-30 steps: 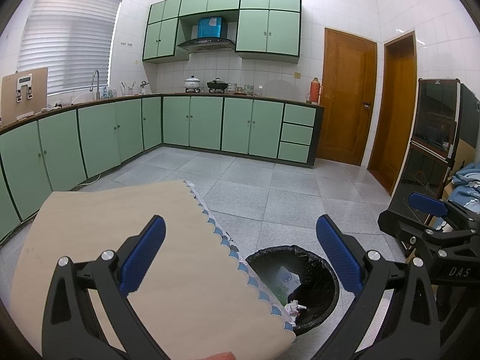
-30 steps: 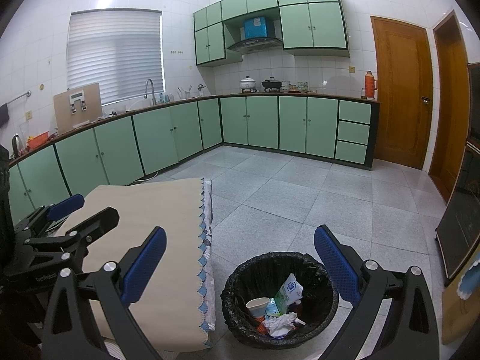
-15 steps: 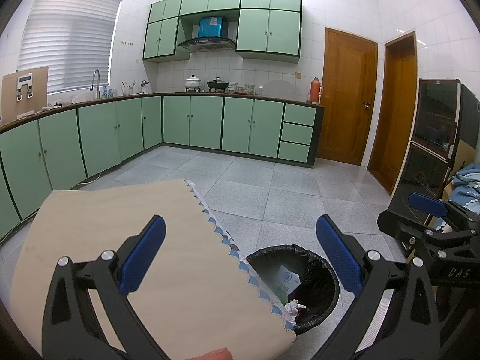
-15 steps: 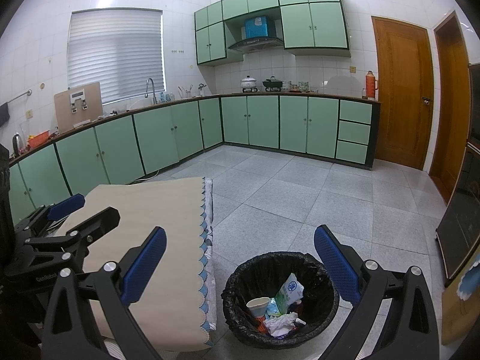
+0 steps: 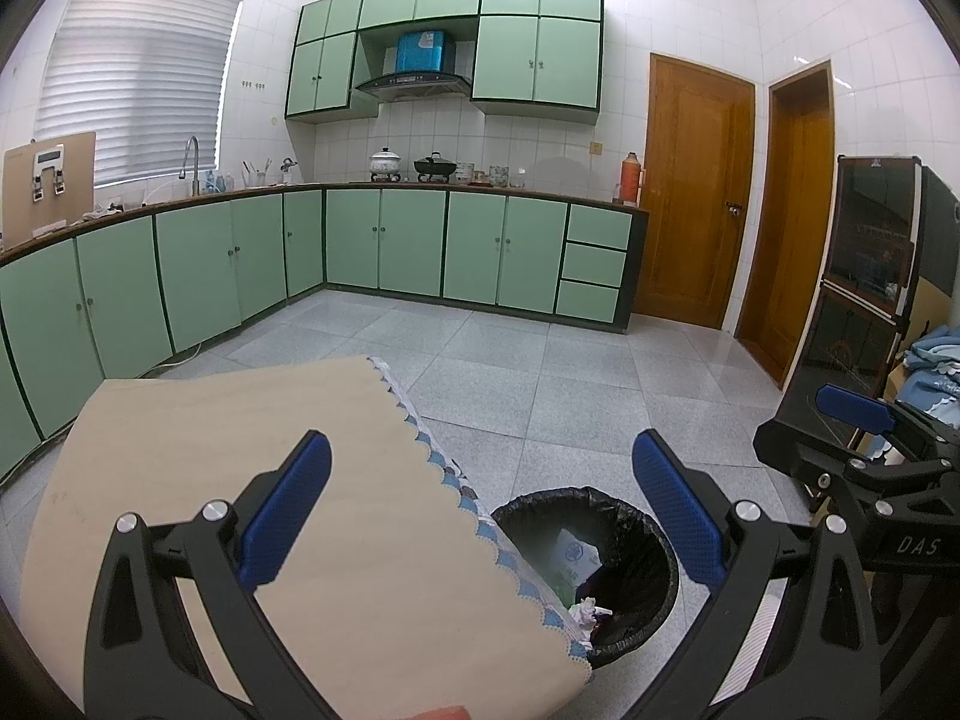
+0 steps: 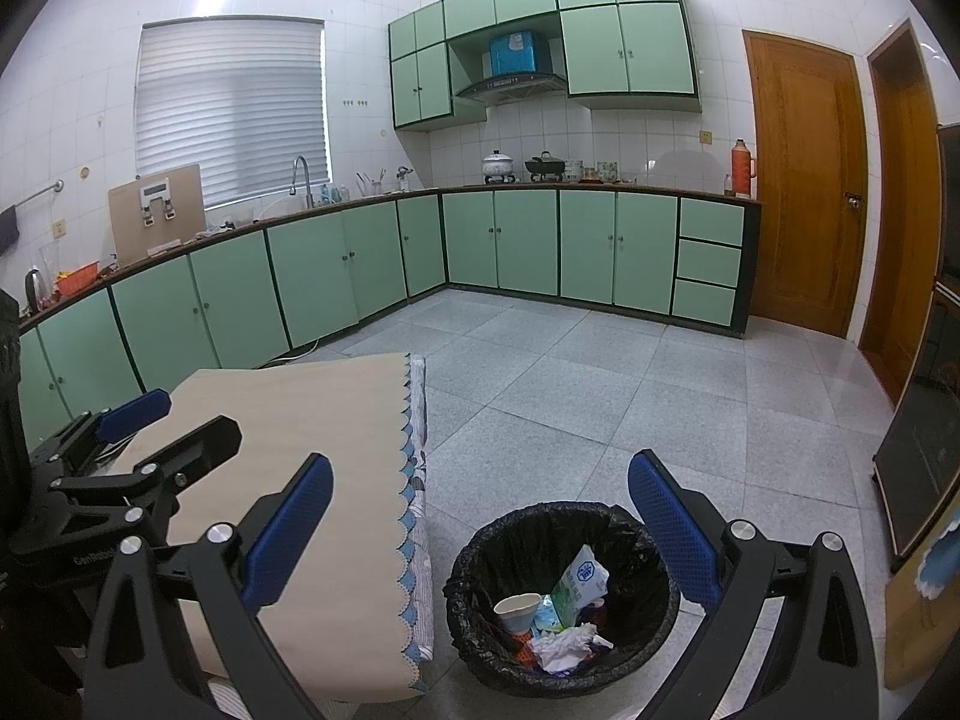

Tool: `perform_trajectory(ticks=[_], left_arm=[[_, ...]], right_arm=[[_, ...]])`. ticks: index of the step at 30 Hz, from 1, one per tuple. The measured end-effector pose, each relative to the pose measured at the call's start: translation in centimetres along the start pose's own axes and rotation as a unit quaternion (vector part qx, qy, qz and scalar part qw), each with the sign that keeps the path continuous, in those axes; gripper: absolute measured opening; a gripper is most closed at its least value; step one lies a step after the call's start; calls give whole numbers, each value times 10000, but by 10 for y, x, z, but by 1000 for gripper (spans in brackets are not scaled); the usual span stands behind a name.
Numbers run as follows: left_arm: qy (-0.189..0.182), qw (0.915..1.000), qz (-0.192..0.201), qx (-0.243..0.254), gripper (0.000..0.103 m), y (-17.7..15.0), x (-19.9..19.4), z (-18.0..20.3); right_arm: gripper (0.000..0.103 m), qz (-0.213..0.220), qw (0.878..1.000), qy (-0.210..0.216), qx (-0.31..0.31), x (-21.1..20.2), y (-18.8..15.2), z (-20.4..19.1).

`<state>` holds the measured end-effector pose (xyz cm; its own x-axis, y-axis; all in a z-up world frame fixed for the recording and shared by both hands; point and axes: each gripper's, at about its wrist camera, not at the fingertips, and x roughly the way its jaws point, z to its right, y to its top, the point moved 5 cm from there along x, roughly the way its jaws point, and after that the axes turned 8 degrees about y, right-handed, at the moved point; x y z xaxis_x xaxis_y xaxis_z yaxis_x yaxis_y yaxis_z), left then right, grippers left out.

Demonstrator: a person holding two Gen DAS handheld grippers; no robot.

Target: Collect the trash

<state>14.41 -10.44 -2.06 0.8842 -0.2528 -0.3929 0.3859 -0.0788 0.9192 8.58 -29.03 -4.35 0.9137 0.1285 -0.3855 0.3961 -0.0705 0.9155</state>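
Trash (image 6: 564, 639) binned; hand-held grippers (image 6: 480, 519) wide, empty.

No visible change; both grippers' jaws remain spread, nothing moved.

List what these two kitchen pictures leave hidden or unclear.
- Bin: left view, near side hidden by table.
- Carton label: right view, too small to read.
- Bin bottom: right view, buried under trash.
- Table's near edge: both views, behind the fingers.
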Motion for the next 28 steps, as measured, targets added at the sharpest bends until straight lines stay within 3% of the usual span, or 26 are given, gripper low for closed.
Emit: perform_trajectory(ticks=[28], left_arm=[[4,10000,-55,17,97,0,5,10]], right_arm=[[97,-15,10000,4,10,2,-3,-1]])
